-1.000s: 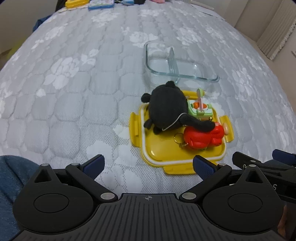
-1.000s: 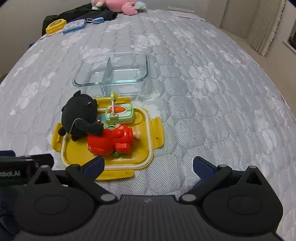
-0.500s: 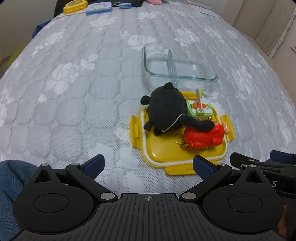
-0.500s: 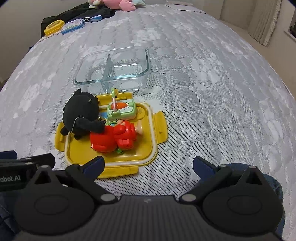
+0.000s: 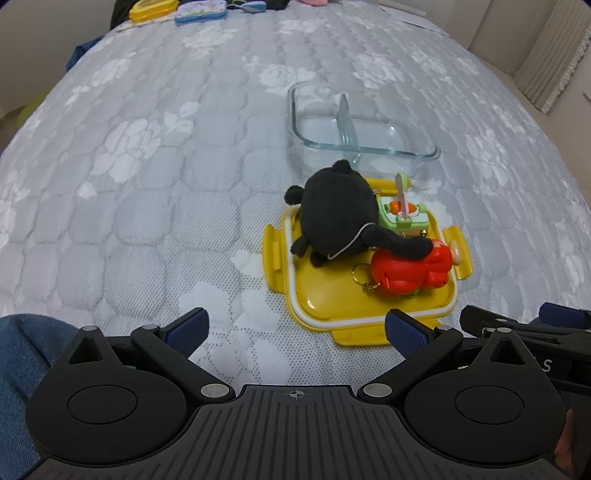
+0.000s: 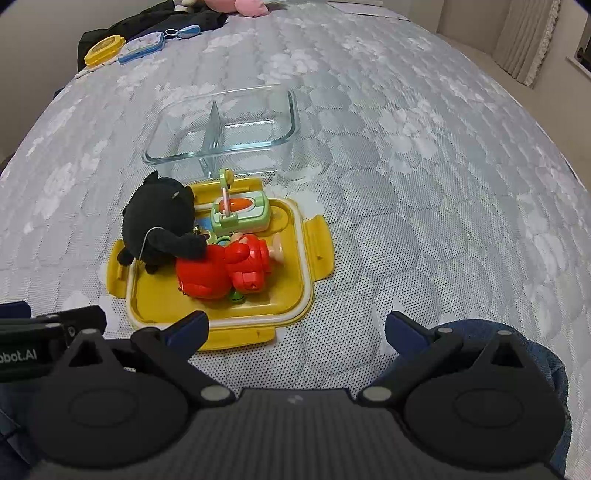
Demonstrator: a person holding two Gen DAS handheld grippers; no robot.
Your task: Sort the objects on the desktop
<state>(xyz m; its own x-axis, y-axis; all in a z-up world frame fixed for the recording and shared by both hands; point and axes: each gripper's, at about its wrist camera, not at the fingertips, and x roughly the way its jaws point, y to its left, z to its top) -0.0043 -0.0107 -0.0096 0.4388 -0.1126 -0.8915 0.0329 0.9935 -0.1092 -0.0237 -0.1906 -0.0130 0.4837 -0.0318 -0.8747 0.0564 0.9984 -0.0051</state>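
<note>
A grey quilted mattress [image 5: 147, 206] with a hexagon stitch and white flower prints filled both views, and beige walls and a pleated curtain [image 6: 524, 40] were seen at the room's edge. On it lay a yellow snap-lock plastic lid [image 5: 332, 299], used as a tray — a black plush toy [image 5: 338, 214], a red plastic figure with a key ring [image 5: 402, 271] and a small green toy case with a carrot picture [image 5: 404, 218] were crowded together on it. Just beyond the lid stood a clear glass two-compartment container [image 5: 354, 125], with nothing inside. The left claw [image 5: 295, 328] and the right claw [image 6: 295, 326] were both held wide apart, gripping nothing, short of the lid. At the far end a small yellow box [image 6: 102, 50], a blue tin [image 6: 142, 46] and a pink plush [image 6: 243, 5] were left.
</note>
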